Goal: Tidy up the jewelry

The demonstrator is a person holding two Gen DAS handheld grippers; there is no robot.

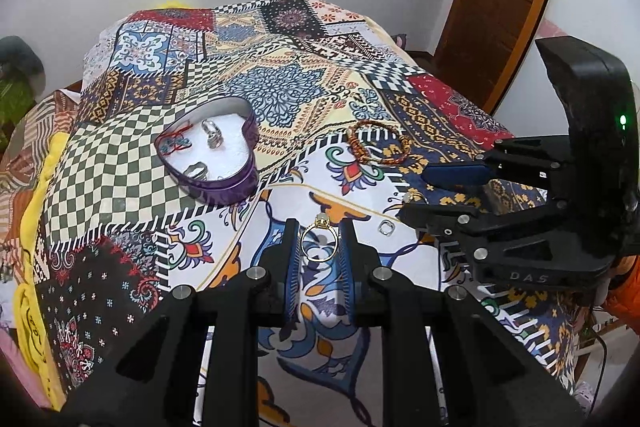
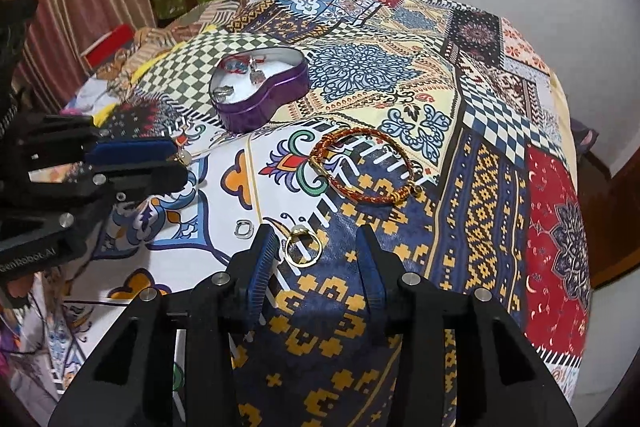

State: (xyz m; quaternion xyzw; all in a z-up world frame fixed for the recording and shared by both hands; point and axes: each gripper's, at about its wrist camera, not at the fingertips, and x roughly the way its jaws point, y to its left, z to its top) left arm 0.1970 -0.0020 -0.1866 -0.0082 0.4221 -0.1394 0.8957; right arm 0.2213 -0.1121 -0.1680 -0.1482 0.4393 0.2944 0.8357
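**Rings at both grippers, tin waiting at upper left**

Jewelry is spread over a patchwork cloth (image 1: 280, 95) covering a raised surface. In the left wrist view, at lower centre, the left gripper (image 1: 319, 231) is seen clamped on a gold ring with a pale stone (image 1: 320, 221); the band is pinched upright between the two blue pads, stone uppermost, clear of the cloth.

In the right wrist view, at lower centre, the right gripper (image 2: 314, 231) is held with its fingers well apart. A second gold ring (image 2: 297, 233) lies flat on the cloth between them, just beside the finger on the left of the frame (no pad is pressed on it).

A small silver square ring (image 2: 244, 229) is found on the cloth just left of that finger. A red-and-gold braided bracelet (image 2: 360, 167) lies above centre in the same view, apart from both grippers.

A purple heart-shaped tin (image 2: 260, 107) is placed open toward the upper left, beyond the bracelet. Silver pieces (image 1: 212, 137) and a red cord item (image 1: 176, 143) are seen resting on its white lining.
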